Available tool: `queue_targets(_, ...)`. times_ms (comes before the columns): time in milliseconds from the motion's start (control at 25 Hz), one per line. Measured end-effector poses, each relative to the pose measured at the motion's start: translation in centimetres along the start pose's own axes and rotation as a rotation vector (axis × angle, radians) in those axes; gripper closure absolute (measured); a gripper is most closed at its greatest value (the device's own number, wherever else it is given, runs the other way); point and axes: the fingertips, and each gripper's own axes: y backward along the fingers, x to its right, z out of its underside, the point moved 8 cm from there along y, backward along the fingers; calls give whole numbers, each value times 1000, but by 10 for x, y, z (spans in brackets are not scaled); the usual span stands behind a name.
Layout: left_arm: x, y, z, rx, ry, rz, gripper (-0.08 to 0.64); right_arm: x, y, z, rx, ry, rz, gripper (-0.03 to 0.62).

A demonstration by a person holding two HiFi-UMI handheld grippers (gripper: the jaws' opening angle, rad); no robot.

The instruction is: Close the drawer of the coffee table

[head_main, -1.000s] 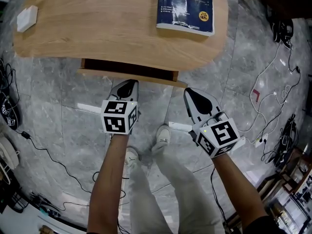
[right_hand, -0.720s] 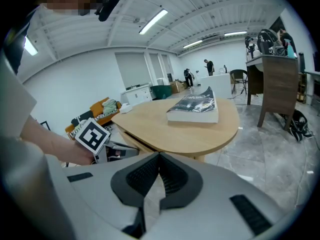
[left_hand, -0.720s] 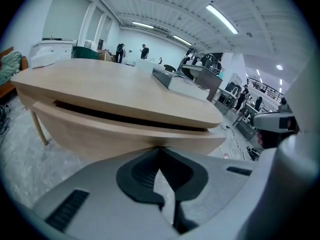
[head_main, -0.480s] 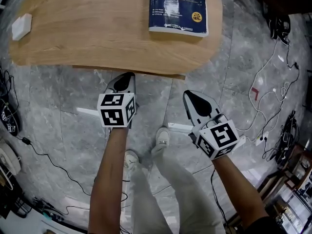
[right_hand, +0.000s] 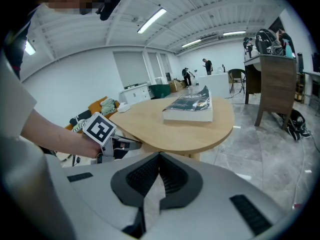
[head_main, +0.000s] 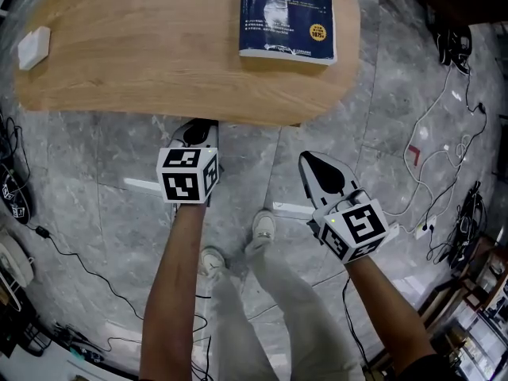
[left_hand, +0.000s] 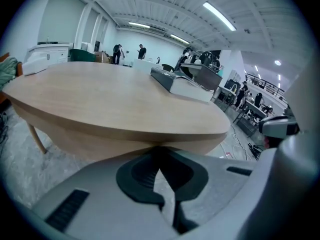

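Note:
The light wooden coffee table fills the top of the head view. Its drawer does not show there; nothing sticks out past the front edge. My left gripper is shut and empty, its tips tucked just under that edge. In the left gripper view the shut tips sit against the wooden face below the tabletop. My right gripper is shut and empty, hanging over the floor short of the table. From the right gripper view I see the left gripper under the table's rim.
A blue book lies on the table's far right and a small white box at its left end. The person's legs and shoes stand on the grey floor below. Cables trail at the right and left.
A second ago the drawer stuck out open from under the tabletop. My left gripper has moved forward against it, and the drawer has slid in out of sight. The right gripper barely moved.

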Motion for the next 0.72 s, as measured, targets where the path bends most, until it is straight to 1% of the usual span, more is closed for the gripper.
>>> queue_targets(440,0,-1,-2,6,1,6,557,-1,4,5,-5,-10,6,580)
queue_targets(720,3,4,1,23,25,1,558,-4,6,3,-1,-8,6,580)
